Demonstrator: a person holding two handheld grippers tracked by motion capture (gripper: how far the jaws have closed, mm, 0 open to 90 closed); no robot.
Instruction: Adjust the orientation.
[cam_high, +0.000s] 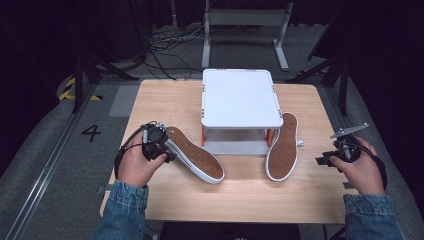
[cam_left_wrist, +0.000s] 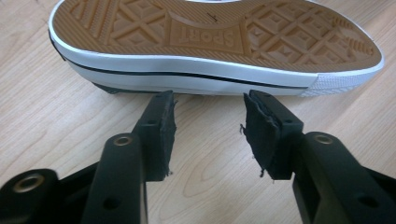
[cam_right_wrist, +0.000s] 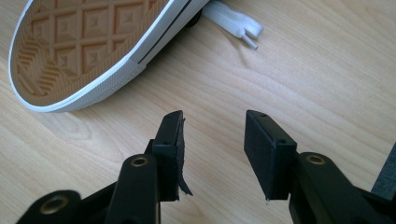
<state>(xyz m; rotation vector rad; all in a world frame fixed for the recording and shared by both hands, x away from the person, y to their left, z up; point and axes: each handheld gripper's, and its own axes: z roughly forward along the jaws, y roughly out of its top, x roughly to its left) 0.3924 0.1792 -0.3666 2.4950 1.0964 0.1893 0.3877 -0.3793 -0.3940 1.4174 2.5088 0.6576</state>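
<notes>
Bare wooden tabletop (cam_high: 240, 192) lies open along the near edge. Two upturned tan-soled white sneakers, left (cam_high: 196, 154) and right (cam_high: 283, 146), flank the white raised platform (cam_high: 240, 97), which blocks the far middle.

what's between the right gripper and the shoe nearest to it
Only bare wooden table lies between the right gripper and the right shoe, as the right gripper view shows; its white laces trail off to one side.

The tabletop (cam_high: 165, 95) is pale wood-grain with a smooth matt finish. Both shoes (cam_high: 196, 153) (cam_high: 283, 147) show tan rubber soles moulded in a rough diamond tread, edged by smooth white rubber. A flat white lace (cam_right_wrist: 233, 23) looks woven. The stand (cam_high: 240, 97) has a smooth matt white top. Pads (cam_left_wrist: 163, 135) are worn, frayed black foam.
</notes>
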